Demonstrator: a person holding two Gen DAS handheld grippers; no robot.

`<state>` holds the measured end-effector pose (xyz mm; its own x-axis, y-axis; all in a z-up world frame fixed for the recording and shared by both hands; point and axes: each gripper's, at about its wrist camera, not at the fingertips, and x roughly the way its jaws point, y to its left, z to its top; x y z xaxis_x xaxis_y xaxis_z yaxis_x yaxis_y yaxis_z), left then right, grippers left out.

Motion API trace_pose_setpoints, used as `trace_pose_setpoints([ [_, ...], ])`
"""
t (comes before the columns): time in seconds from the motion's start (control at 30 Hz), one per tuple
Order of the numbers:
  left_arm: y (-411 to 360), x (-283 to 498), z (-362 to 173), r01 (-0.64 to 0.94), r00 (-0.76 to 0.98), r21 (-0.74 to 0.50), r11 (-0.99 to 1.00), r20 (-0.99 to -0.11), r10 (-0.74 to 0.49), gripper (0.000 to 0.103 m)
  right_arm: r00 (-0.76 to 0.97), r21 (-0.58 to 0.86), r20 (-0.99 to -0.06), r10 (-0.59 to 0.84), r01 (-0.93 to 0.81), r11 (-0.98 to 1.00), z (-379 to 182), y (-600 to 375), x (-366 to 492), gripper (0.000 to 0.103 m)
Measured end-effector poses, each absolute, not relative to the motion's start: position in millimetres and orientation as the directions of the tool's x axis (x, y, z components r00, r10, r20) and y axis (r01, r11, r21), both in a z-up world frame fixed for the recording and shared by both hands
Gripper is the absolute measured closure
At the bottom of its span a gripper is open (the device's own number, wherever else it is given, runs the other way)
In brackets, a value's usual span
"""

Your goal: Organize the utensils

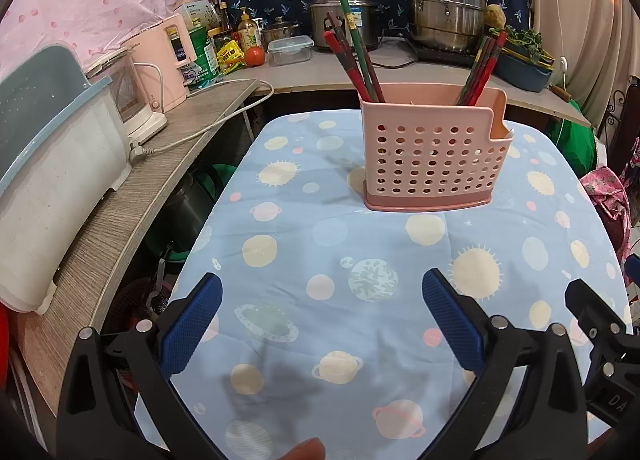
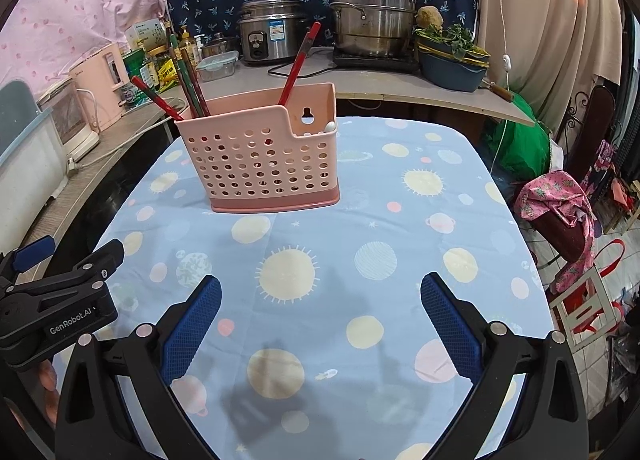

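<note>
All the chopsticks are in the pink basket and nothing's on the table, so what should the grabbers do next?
Probably nothing more than back away. Both the left gripper and right gripper are open and empty, the chopsticks stand in the pink basket, and the tablecloth shows no loose utensils.

Both wrist cameras look forward and slightly down along spread blue-padded fingers, low over the bench's planet-print blue cloth (image 1: pixel 320 244). Both share the perforated pink plastic utensil caddy (image 1: pixel 434 158) (image 2: pixel 264 164) standing well ahead.
</note>
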<state>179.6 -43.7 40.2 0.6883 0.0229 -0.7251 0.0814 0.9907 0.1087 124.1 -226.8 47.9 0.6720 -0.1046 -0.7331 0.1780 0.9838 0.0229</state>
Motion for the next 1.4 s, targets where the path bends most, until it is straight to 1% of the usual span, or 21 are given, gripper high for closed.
trace_pose_setpoints([
  [0.53,-47.7,176.0,41.3,0.099,0.695,0.131,0.986,-0.718,0.025,0.007,0.669,0.017,-0.735,-0.11,0.18,0.984,46.0,-226.4,123.7,0.007],
  [1.03,-38.6,180.3,41.4,0.052,0.681,0.101,0.994,-0.731,0.038,0.007,0.667,0.017,-0.737,-0.11,0.181,0.983,45.0,-227.1,123.5,0.007],
  [1.4,-38.3,182.8,42.0,0.045,0.685,0.113,0.993,-0.727,0.051,0.007,0.663,0.017,-0.74,-0.113,0.186,0.982,43.7,-229.7,124.7,0.007],
])
